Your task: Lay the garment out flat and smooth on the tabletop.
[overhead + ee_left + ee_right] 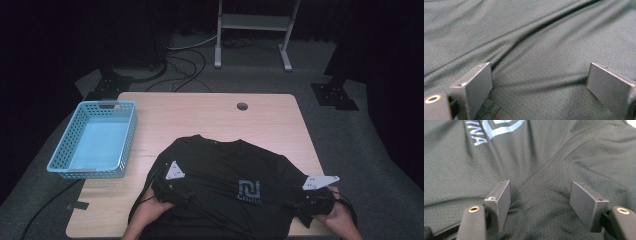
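A light wooden surface (210, 107) seen from above, in a dim room. At its left edge sits an empty blue plastic basket (95, 137) with perforated walls. To the right of it, well apart, a black T-shirt (225, 175) lies spread flat, collar away from the person and hem toward the near edge, with a pale printed logo (249, 191) on the chest.

The person's forearms come in from the bottom. The left gripper (167, 187) rests on the shirt's left side, near the sleeve. In the left gripper view its fingers (477, 86) stand wide apart, with creased mesh fabric lying between them but not pinched — the cloth passes under the pads rather than into them.

The right gripper (312, 197) sits at the shirt's right side, close to the other sleeve. In the right gripper view its fingers (501, 198) are also spread, with a seam of the fabric running between them and the edge of the logo (496, 126) visible at the top left. Nothing is gripped there either.

By the look of it, the step in hand is getting a hold on both sides of the shirt, probably to fold it or lift it toward the basket. The next move calls for pressing each pair of fingers down into the fabric and closing them on a fold of cloth — evenly on both sides, so the shirt comes up without twisting.
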`<state>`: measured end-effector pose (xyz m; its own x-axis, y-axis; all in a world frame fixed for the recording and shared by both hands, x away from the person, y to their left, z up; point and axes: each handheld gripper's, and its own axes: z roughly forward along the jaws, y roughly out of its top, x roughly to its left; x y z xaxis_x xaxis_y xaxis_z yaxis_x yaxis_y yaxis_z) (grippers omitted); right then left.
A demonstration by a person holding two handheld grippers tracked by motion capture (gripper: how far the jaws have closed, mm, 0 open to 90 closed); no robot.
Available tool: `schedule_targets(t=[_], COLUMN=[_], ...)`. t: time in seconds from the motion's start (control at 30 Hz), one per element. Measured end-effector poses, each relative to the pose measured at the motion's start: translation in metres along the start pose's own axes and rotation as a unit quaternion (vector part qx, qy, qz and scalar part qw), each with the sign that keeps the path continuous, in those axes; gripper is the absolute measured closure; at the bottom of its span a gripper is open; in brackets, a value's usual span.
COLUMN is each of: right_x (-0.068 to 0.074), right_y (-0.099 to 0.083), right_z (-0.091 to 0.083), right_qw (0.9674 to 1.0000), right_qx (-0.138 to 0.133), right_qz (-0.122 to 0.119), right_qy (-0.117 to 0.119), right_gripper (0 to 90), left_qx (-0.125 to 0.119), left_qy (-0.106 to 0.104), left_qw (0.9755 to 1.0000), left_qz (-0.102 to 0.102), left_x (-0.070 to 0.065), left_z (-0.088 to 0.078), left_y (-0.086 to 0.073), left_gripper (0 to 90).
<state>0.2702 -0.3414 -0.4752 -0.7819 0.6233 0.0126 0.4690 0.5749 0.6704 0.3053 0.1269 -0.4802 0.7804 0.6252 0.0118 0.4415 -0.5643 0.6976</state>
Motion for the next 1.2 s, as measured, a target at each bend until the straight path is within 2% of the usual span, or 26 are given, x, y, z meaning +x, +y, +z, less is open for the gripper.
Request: schedule_targets(t=[0.1,0.3,0.43,0.57,0.6,0.7,0.77,0.83,0.93,1.0,1.07,1.2], right_x=[-0.015,-0.048,-0.064,-0.068,-0.066,-0.062,-0.049,-0.036,-0.011,0.007,0.026,0.059], right_y=[-0.003,-0.011,-0.016,-0.018,-0.016,-0.011,0.003,0.015,0.034,0.045,0.054,0.064], right_z=[-0.002,-0.005,-0.008,-0.010,-0.010,-0.008,-0.007,-0.005,0.003,0.013,0.023,0.042], right_qw=[1.0000,0.9994,0.9994,0.9995,0.9996,0.9998,0.9996,0.9994,0.9981,0.9966,0.9940,0.9883], right_qx=[-0.003,-0.027,-0.030,-0.031,-0.028,-0.016,-0.028,-0.030,-0.031,-0.024,-0.017,-0.012], right_qz=[-0.006,-0.018,-0.015,-0.004,0.004,0.010,0.004,-0.014,-0.047,-0.063,-0.089,-0.120], right_qy=[0.004,0.015,0.013,0.008,0.009,0.002,0.005,0.012,0.027,0.047,0.061,0.093], right_gripper=[32.1,31.6,31.8,29.4,27.0,24.5,21.4,20.3,19.1,17.9,17.7,17.6], left_qx=[-0.004,-0.003,-0.001,0.000,0.002,0.011,0.017,0.016,0.003,-0.006,-0.008,-0.014], left_qy=[0.001,0.002,0.001,-0.005,-0.006,-0.013,-0.010,-0.010,-0.009,-0.011,-0.010,-0.014], left_qw=[1.0000,1.0000,1.0000,1.0000,1.0000,0.9997,0.9995,0.9994,0.9995,0.9996,0.9995,0.9993], left_qz=[-0.001,-0.003,-0.001,0.005,0.005,0.015,0.024,0.029,0.029,0.025,0.028,0.031], left_x=[-0.002,-0.008,-0.014,-0.018,-0.018,-0.016,-0.015,-0.012,-0.007,-0.003,0.001,0.010], left_z=[0.005,0.018,0.027,0.031,0.031,0.029,0.026,0.021,0.011,0.004,-0.004,-0.020], left_y=[0.004,0.018,0.026,0.031,0.031,0.033,0.033,0.033,0.031,0.028,0.023,0.013], left_gripper=[4.8,3.9,3.5,3.2,3.2,5.3,5.2,5.3,5.5,5.8,6.8,11.6])
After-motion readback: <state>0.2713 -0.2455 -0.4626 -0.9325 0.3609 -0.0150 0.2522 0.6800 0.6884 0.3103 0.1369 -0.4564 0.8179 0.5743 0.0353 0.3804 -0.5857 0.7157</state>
